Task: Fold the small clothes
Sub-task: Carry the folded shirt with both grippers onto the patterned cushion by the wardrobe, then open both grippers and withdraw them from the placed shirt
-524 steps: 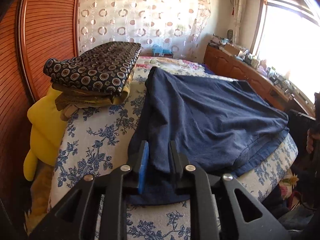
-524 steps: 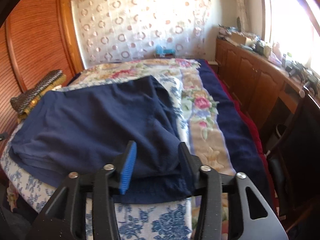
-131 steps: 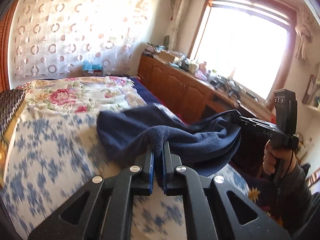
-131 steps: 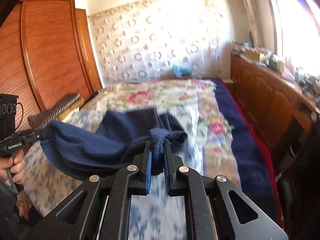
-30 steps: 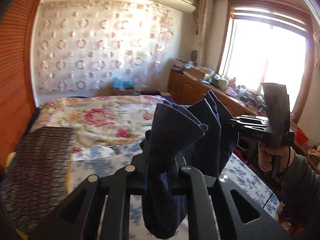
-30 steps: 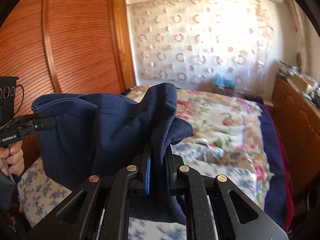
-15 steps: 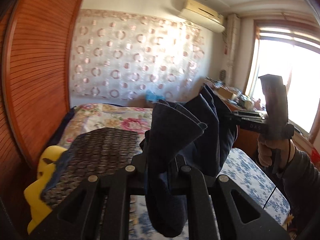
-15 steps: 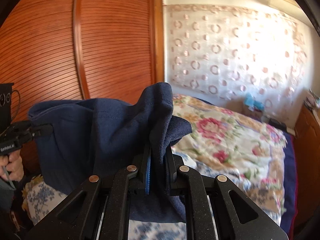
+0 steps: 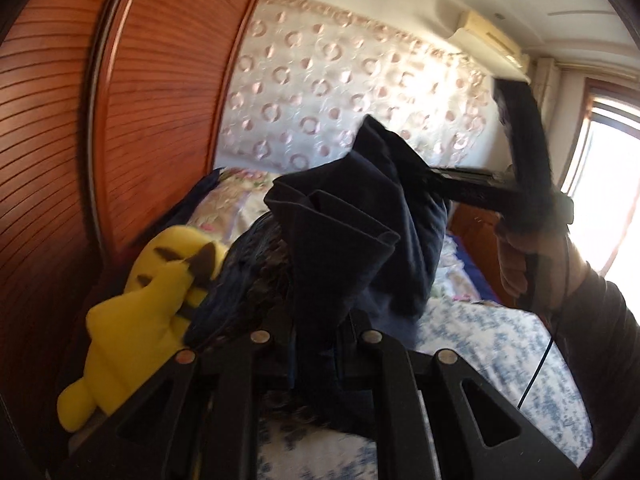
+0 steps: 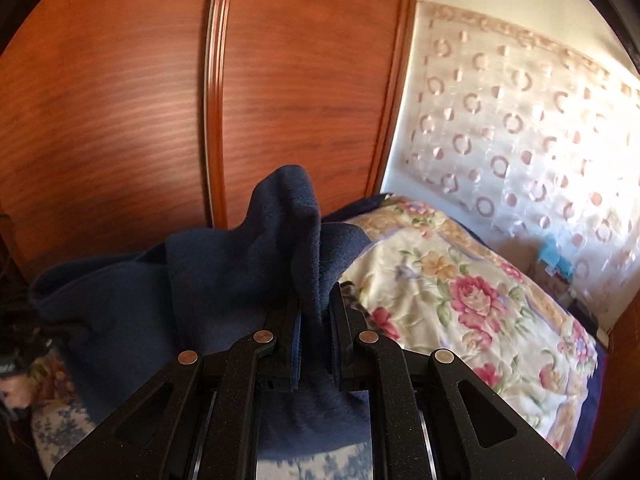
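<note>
A bunched fold of the navy garment [image 9: 340,248] is clamped between the closed jaws of the left gripper [image 9: 316,344], and another fold [image 10: 240,280] is pinched in the right gripper [image 10: 314,336]. The cloth is held aloft above the bed [image 10: 460,280], sagging between the two. The yellow plush toy [image 9: 136,312] and the wooden wardrobe [image 10: 160,80] are seen close on the left; open bed is seen to the right.
</note>
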Available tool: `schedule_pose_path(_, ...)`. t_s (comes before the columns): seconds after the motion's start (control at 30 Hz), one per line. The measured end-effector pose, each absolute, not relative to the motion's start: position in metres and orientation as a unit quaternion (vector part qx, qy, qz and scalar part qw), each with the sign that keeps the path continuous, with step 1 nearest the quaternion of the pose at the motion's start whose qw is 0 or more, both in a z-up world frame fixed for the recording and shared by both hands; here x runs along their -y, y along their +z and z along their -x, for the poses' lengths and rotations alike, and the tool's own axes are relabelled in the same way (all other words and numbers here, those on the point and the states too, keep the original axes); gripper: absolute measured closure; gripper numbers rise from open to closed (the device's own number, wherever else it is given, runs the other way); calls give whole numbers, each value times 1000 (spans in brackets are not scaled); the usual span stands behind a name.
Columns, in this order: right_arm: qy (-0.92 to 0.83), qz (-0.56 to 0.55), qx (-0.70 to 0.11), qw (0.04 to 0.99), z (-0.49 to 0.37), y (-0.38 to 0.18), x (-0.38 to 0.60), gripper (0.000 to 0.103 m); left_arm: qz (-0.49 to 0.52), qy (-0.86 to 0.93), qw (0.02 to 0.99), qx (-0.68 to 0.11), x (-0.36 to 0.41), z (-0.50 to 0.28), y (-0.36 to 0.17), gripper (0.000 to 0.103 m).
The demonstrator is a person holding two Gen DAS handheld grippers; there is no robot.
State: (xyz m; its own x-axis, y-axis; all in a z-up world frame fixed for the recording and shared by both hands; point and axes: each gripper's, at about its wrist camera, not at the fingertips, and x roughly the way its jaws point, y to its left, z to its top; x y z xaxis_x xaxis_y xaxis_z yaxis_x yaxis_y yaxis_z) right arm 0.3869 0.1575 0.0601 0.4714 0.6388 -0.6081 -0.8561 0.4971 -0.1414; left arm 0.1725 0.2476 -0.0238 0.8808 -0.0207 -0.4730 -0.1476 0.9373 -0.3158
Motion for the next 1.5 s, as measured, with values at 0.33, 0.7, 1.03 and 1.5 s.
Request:
schedule_pose_path(0.33,430,245,-264,828,-420,15,-221,89,188,68,941,-272,-256,-164,-56,87)
schedule_pose_path(0.7,441,205,-273,830,-409,14,-184,66,142,74,954,-256,-250,-158,-33,63)
schedule_pose_path(1.03,404,201,-305,838,-430,-36,-167,50,93,58,969,-222,-226,-134,4,50)
schedule_pose_path(1.5,401,138,-250,870,-339,22,-69,46,48,66,968,-238,-181,-125,17,47)
